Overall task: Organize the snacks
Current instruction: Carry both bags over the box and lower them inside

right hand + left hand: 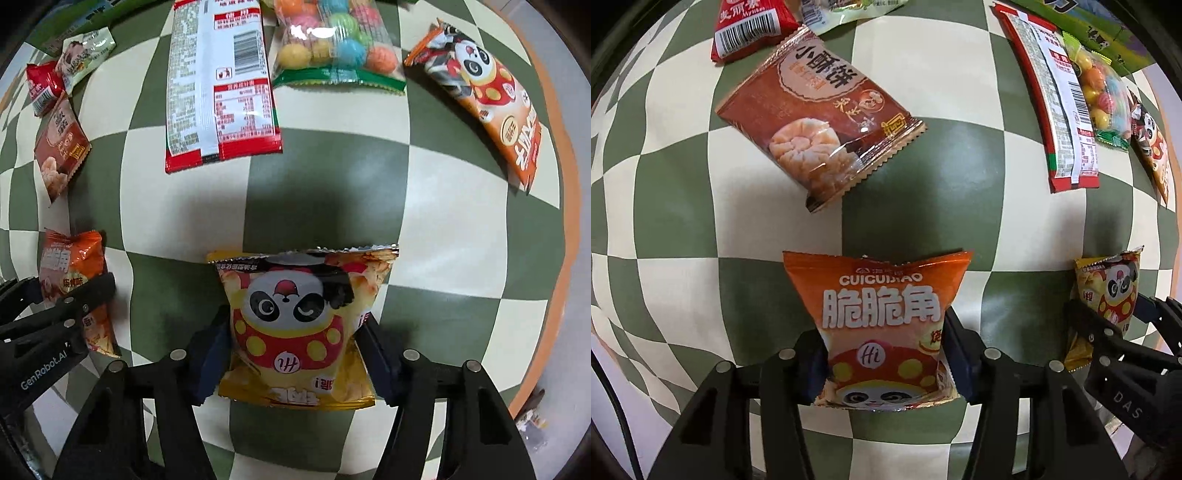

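Observation:
My left gripper (884,356) is shut on an orange snack bag (882,325) with white characters and a panda, held above the checkered cloth. My right gripper (295,347) is shut on a yellow panda snack bag (301,325). Each gripper shows in the other view: the right one with its yellow bag (1108,295) at the right edge, the left one with its orange bag (74,269) at the left edge. The two grippers are side by side, apart.
A green-and-cream checkered cloth (960,177) covers the table. On it lie a brown pastry packet (820,114), a red packet (750,26), a long red-edged packet (218,77), a bag of coloured balls (332,44) and an orange panda packet (487,99). The table's orange edge (561,258) runs at the right.

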The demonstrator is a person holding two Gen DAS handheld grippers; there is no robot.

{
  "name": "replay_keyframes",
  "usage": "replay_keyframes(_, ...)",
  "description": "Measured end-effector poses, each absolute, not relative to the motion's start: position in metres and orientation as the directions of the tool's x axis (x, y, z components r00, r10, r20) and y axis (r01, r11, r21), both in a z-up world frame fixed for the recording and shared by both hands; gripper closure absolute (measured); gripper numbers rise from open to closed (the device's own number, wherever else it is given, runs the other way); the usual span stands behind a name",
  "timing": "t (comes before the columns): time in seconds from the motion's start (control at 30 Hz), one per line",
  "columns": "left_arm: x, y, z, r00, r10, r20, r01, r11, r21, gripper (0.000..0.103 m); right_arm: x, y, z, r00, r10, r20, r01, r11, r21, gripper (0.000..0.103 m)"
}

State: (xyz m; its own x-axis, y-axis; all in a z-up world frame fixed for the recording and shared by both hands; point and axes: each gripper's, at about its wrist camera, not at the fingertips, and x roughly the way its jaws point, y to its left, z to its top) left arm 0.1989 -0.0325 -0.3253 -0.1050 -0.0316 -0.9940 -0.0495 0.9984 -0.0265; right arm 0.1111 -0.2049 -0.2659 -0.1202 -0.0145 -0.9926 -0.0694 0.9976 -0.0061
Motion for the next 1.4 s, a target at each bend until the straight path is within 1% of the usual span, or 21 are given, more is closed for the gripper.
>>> replay_keyframes(0.13,0.2,-0.039,-0.306,-0.088,-0.036,-0.996,-0.041,0.999,-0.032,0.054,0.111,-0.208,-0.249,-0.092,0.037,-0.995,-0.034,0.999,0.041,0.047)
replay_keyframes(0.23,0.203,-0.042,-0.292,-0.068,-0.042,-0.997,-0.035,0.999,-0.039,0.054,0.12,-0.218,-0.247,-0.087,0.096,-0.992,0.008,0.995,0.095,0.049)
replay_keyframes(0.43,0.216,-0.048,-0.234,0.01,-0.115,-0.993,-0.03,0.993,-0.115,0.054,0.129,-0.242,-0.201,-0.038,0.219,-0.975,0.074,0.974,0.216,0.049)
replay_keyframes(0.53,0.23,-0.05,-0.195,0.07,-0.161,-0.984,-0.023,0.986,-0.163,0.055,0.141,-0.253,-0.167,0.014,0.283,-0.959,0.088,0.955,0.283,0.049)
replay_keyframes(0.67,0.268,-0.047,-0.131,0.182,-0.212,-0.96,0.0,0.977,-0.215,0.054,0.18,-0.261,-0.111,0.119,0.348,-0.93,0.065,0.932,0.357,0.049)
replay_keyframes(0.73,0.281,-0.042,-0.113,0.214,-0.224,-0.951,0.009,0.974,-0.228,0.054,0.203,-0.26,-0.082,0.167,0.363,-0.917,0.037,0.927,0.374,0.049)
replay_keyframes(0.8,0.308,-0.037,-0.095,0.25,-0.209,-0.945,0.018,0.977,-0.211,0.054,0.224,-0.26,-0.064,0.206,0.368,-0.907,0.01,0.926,0.378,0.049)
replay_keyframes(0.87,0.334,-0.028,-0.089,0.269,-0.186,-0.945,0.025,0.982,-0.186,0.054,0.256,-0.251,-0.045,0.249,0.341,-0.907,-0.029,0.938,0.345,0.049)
replay_keyframes(0.93,0.36,-0.024,-0.09,0.268,-0.15,-0.952,0.031,0.989,-0.147,0.054,0.28,-0.246,-0.04,0.275,0.309,-0.91,-0.051,0.95,0.307,0.049)
replay_keyframes(1.07,0.404,-0.016,-0.108,0.239,-0.085,-0.967,0.023,0.996,-0.082,0.054,0.345,-0.233,-0.066,0.27,0.23,-0.935,-0.066,0.973,0.221,0.049)
replay_keyframes(1.17,0.434,-0.009,-0.134,0.191,-0.026,-0.981,0.023,0.999,-0.022,0.054,0.379,-0.234,-0.087,0.233,0.184,-0.955,-0.06,0.983,0.175,0.049)
replay_keyframes(1.3,0.456,-0.001,-0.174,0.107,0.004,-0.994,0.01,1.0,0.005,0.054,0.407,-0.234,-0.119,0.174,0.166,-0.971,-0.034,0.986,0.163,0.049)
replay_keyframes(1.4,0.465,0.003,-0.191,0.067,0.019,-0.998,0.004,1.0,0.02,0.054,0.415,-0.233,-0.148,0.139,0.155,-0.978,-0.027,0.988,0.153,0.049)
